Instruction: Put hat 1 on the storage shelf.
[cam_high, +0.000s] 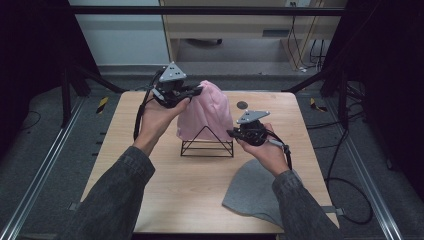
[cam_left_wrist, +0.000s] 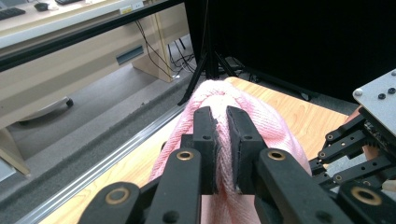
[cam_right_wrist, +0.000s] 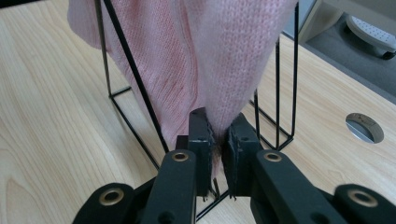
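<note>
High view: both hand-held grippers, left (cam_high: 194, 91) and right (cam_high: 233, 133), pinch the pink hat (cam_high: 207, 112); seemingly draping it over the wire stand (cam_high: 207, 145) between them.

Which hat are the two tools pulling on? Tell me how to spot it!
Look at the wooden table and find the black wire stand in its middle. The pink knitted hat is draped over that stand, pinched by the left tool and the right tool. The grey hat lies flat at the near edge instead.
</note>
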